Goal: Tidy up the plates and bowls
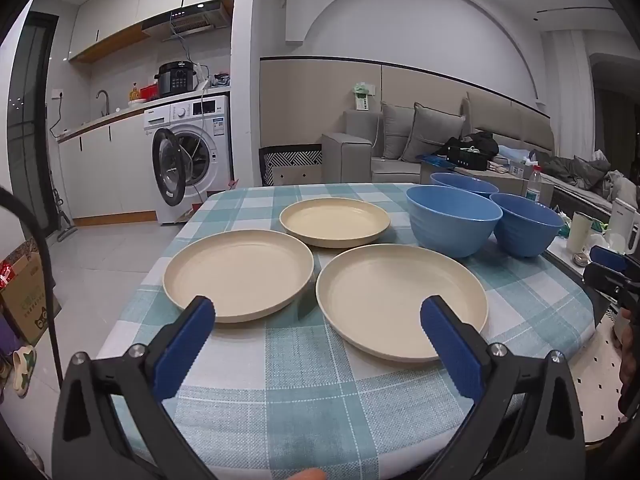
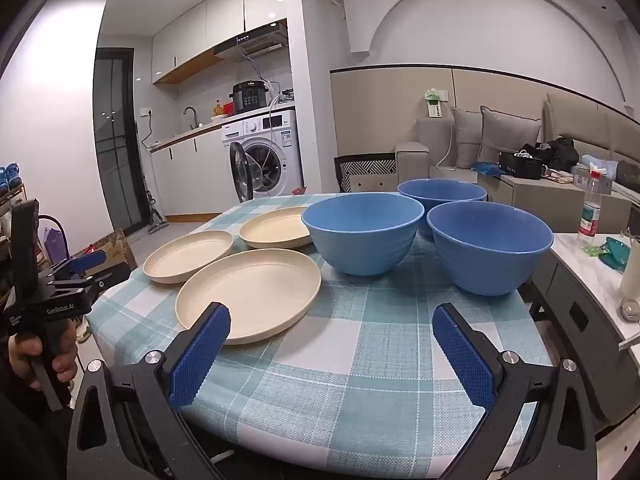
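Three cream plates lie apart on the checked tablecloth: a left plate (image 1: 239,274), a near plate (image 1: 402,300) and a far plate (image 1: 335,222). Three blue bowls stand upright at the right: a front-left bowl (image 1: 454,220), a right bowl (image 1: 526,224) and a back bowl (image 1: 464,185). My left gripper (image 1: 318,312) is open and empty, above the table's near edge before the two nearer plates. My right gripper (image 2: 330,320) is open and empty, in front of the near plate (image 2: 250,292) and the bowls (image 2: 362,232), (image 2: 490,250), (image 2: 442,194).
The table (image 2: 360,360) has rounded edges close below both grippers. A side counter (image 2: 592,264) with a bottle (image 2: 590,212) and cups stands right of the table. A sofa is behind; a washing machine (image 1: 192,156) and cardboard box (image 1: 28,300) are at the left.
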A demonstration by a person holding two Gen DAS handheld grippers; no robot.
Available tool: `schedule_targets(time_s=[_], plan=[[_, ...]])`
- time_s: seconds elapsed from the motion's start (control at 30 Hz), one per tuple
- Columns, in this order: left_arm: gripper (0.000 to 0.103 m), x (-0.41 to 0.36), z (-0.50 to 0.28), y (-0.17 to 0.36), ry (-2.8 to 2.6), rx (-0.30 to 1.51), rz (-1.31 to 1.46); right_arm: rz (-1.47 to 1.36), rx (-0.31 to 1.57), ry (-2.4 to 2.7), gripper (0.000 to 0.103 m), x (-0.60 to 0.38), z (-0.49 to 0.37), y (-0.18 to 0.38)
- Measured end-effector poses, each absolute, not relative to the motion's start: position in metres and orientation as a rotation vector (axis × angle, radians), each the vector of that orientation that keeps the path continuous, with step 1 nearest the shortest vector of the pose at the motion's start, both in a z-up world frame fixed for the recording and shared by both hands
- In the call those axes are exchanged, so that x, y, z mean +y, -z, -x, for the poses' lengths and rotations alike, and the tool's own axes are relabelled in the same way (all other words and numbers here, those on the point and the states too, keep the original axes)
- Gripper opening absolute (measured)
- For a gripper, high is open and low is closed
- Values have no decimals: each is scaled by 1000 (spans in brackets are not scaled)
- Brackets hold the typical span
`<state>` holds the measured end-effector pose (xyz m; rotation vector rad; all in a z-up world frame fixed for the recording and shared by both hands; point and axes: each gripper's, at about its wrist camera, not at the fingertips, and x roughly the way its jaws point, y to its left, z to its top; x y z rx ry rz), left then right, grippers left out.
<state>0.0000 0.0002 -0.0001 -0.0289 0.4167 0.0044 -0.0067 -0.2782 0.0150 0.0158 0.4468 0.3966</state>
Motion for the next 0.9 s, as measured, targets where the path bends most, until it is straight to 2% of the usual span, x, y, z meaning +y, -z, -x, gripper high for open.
schedule_targets(time_s=[0.9], plan=[[103,-3,-3,6,-6,414,25,-3,430,-409,103,-276,8,-12]])
